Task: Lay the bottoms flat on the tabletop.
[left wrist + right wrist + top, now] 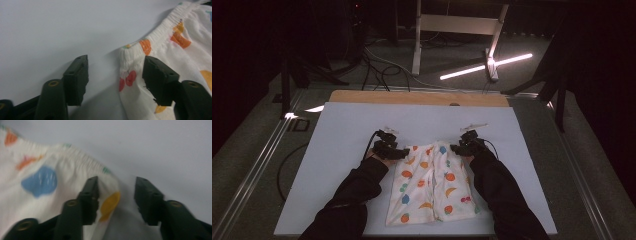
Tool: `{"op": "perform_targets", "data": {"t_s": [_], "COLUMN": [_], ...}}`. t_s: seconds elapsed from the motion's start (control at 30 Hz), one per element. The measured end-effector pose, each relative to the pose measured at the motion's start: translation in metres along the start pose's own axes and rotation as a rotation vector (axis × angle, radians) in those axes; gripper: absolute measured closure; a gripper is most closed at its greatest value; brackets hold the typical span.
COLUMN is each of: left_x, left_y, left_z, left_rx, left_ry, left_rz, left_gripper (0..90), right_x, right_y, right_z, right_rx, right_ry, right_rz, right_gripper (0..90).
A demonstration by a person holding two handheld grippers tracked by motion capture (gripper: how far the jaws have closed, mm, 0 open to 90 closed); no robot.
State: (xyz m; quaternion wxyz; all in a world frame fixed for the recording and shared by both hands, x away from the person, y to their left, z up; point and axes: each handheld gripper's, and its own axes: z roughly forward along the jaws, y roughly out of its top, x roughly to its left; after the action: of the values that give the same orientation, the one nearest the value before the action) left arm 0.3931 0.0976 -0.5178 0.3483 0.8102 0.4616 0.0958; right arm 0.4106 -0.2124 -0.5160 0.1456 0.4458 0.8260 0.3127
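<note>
A dim room surrounds a white table (342, 125) with a wooden strip along its far edge; dark floor and cables lie beyond.

Near the middle of the table, reaching toward its near edge, lies a pair of small white shorts (432, 185) printed with orange, blue and red fruit shapes. They lie flat, with the elastic waistband (428, 148) toward the far edge and the two legs pointing at the person.

The shorts look like thin, soft cotton: light, limp, likely to sag and fold when lifted. The gathered waistband is the thickest, firmest part, so its two corners seem the best places to take hold.

The left gripper (115, 75) sits at the waistband's left corner (127, 53). Its jaws stand apart, one on the bare table, the other over the cloth, the corner between them and not yet pinched.

The right gripper (116, 195) is at the opposite corner. Its jaws are also parted, straddling the cloth edge beside a yellow print (109, 205), with no squeeze visible.

In the high view, dark-sleeved forearms (357, 190) reach in from the near edge, one on each side of the shorts.
</note>
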Motion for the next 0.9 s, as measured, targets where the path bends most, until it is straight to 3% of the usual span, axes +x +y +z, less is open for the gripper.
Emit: {"op": "perform_targets", "data": {"t_s": [0.07, 0.2, 0.27, 0.33, 0.4, 0.53, 0.67, 0.83, 0.9], "left_x": [-0.005, -0.011, -0.013, -0.013, -0.012, -0.009, 0.000, 0.003, 0.004], "left_y": [-0.002, -0.006, -0.006, -0.007, -0.007, -0.005, -0.002, -0.001, -0.001], "left_z": [-0.001, -0.002, -0.003, -0.002, -0.002, -0.003, -0.009, -0.011, -0.011], "left_rx": [0.003, 0.001, 0.003, -0.007, -0.013, -0.033, -0.039, -0.040, -0.056], "left_ry": [0.013, 0.038, 0.052, 0.040, 0.025, 0.040, 0.038, 0.004, -0.026], "left_rz": [0.032, 0.062, 0.060, 0.055, 0.043, 0.034, 0.021, 0.042, 0.038], "left_gripper": [44.2, 56.7, 64.6, 75.9, 87.5, 89.8, 89.9, 89.8, 89.8], "right_x": [0.004, 0.009, 0.011, 0.013, 0.011, 0.006, 0.005, 0.003, 0.004], "right_y": [-0.003, -0.005, -0.005, -0.006, -0.007, -0.009, -0.012, -0.016, -0.014], "right_z": [-0.002, -0.005, -0.005, -0.006, -0.006, -0.008, -0.015, -0.018, -0.018], "right_rx": [0.003, 0.015, 0.012, 0.009, 0.000, 0.001, 0.022, 0.035, 0.032], "right_ry": [-0.019, -0.005, -0.011, -0.024, 0.007, 0.029, 0.037, 0.050, 0.053], "right_rz": [-0.043, -0.071, -0.085, -0.102, -0.085, -0.054, -0.080, -0.085, -0.081], "right_gripper": [66.4, 86.1, 89.0, 89.4, 89.5, 89.6, 89.6, 88.8, 79.7]}}
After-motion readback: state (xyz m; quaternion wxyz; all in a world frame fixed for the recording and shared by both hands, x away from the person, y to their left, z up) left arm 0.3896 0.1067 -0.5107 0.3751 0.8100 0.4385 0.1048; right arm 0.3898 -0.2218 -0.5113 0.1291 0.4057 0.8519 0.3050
